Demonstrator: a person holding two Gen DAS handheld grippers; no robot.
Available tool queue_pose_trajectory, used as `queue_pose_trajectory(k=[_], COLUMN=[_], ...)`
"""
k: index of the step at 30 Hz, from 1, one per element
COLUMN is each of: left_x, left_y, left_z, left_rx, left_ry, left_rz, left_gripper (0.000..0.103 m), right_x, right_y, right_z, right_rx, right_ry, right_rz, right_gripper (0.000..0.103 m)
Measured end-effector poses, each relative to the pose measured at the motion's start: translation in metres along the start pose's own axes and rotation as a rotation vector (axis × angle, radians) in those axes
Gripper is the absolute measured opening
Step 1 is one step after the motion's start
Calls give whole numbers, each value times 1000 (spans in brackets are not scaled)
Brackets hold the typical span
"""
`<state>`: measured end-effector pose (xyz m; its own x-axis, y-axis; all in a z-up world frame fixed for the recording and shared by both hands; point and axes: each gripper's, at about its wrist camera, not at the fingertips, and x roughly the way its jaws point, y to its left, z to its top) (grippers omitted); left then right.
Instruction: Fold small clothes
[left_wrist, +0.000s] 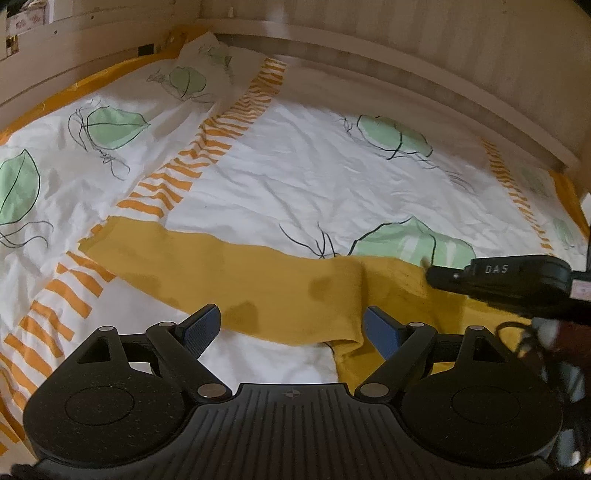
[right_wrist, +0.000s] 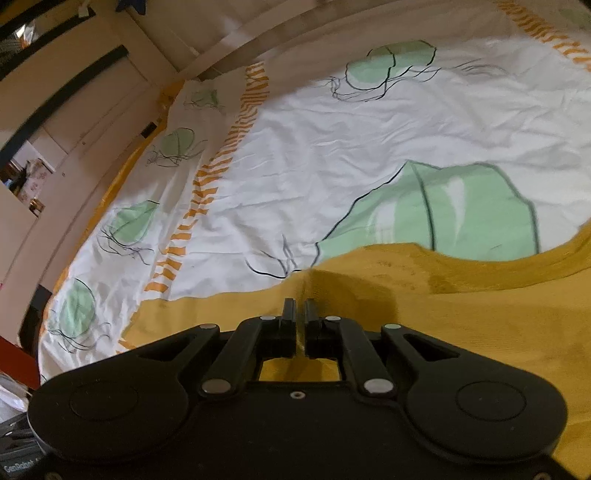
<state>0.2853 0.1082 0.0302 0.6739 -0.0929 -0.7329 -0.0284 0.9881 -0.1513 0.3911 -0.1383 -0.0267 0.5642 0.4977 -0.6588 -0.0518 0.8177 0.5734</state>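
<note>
Right gripper (right_wrist: 300, 314) nearly together, yellow garment (right_wrist: 461, 314) fold seemingly pinched; left gripper (left_wrist: 291, 325) apart, empty. Fold is best laid toward 12 o'clock, edges aligned.

your left wrist view looks steeply down along its fingers (left_wrist: 207, 321) at the yellow garment (left_wrist: 258, 280) on the patterned bedsheet (left_wrist: 295, 177), wall beyond. your right wrist view sits closer over the same garment (right_wrist: 443, 295), facing the sheet (right_wrist: 332, 155) too.
</note>
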Motion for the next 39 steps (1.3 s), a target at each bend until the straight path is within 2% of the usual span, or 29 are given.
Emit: queue_pose_trajectory(k=[3, 5, 7, 12, 15, 18, 22, 26, 28, 32, 34, 37, 39], left_x=[2, 4, 8, 19, 27, 37, 54, 67, 74, 86, 92, 99, 102], left_y=[-2, -4, -7, -18, -25, -33, -47, -64, -72, -80, -80, -80, -80], left_z=[-1, -2, -2, -5, -7, -11, -18, -26, -31, -40, -43, -45, -46], left_rx=[5, 11, 16, 25, 24, 13, -1, 48, 78, 92, 91, 82, 75], left_ry=[8, 14, 23, 43, 60, 88, 113, 94, 97, 107, 111, 125, 130], left_rz=[-1, -1, -5, -15, -36, -71, -115, -128, -134, -138, -139, -148, -157], left_gripper=[84, 84, 84, 84, 84, 84, 84, 81, 78, 77, 71, 71, 71], right_x=[-1, -8, -17, -45, -64, -84, -113, -139, -149, -160, -164, -166, -164], right_y=[-3, -8, -16, -51, -77, -105, -140, -170, -183, -204, -214, -228, -238], right_z=[-4, -6, -7, -12, -17, -23, -28, -29, -29, -30, -31, -35, -35], right_rx=[11, -9, -30, -66, -78, -74, -70, -89, -97, -96, -104, -105, -102], right_ry=[-24, -40, -56, -80, -99, -121, -165, -203, -216, -245, -258, -276, -257], right_rz=[32, 27, 11, -59, -107, -158, -226, -288, -308, -336, -346, -361, -372], right_gripper=[19, 26, 44, 46, 55, 57, 64, 65, 70, 71, 71, 72, 72])
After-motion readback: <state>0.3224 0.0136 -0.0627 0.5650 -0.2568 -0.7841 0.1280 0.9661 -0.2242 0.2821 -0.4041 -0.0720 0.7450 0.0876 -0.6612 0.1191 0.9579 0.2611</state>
